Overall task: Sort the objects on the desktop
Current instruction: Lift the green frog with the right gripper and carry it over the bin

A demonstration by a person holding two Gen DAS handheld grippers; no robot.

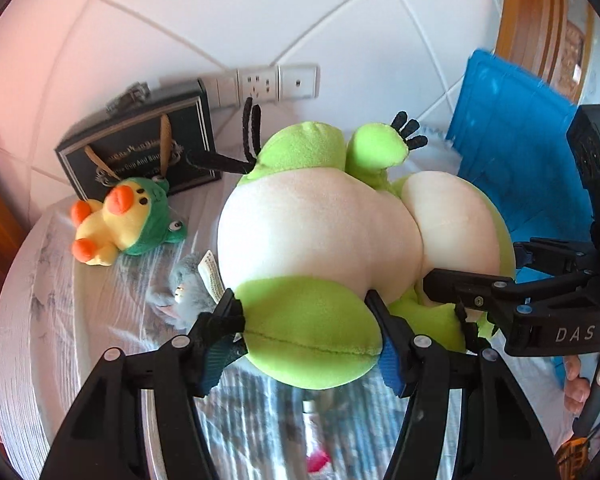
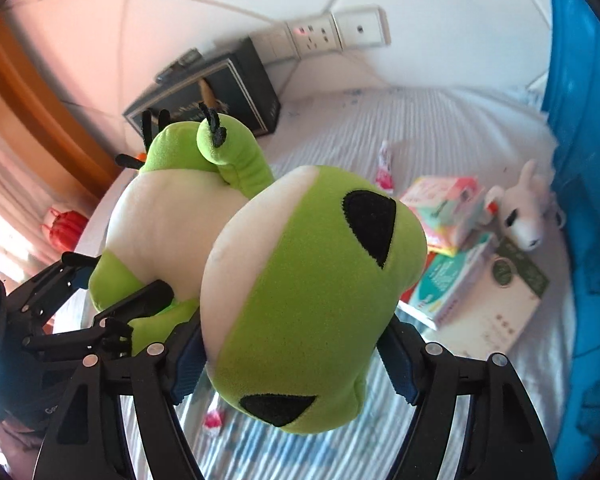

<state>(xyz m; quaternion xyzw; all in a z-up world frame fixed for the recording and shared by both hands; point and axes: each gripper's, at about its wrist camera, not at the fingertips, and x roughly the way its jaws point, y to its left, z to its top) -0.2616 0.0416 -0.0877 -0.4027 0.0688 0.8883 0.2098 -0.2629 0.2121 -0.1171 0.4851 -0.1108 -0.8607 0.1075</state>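
- The green plush toy [image 1: 320, 240] hangs above the striped cloth [image 2: 440, 128], in front of the black box [image 1: 140, 148].
- The left gripper [image 1: 306, 320] is clamped on its lower body and the right gripper [image 2: 292, 360] on its head.
- Keep both grips even and carry it level, so the soft body doesn't slip out.

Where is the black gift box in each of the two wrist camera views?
Left wrist view: the black gift box stands upper left against the tiled wall, behind the yellow duck toy.
Right wrist view: the same box sits upper centre-left, behind the green plush toy.
Shared landmark: the white wall sockets just right of the box.
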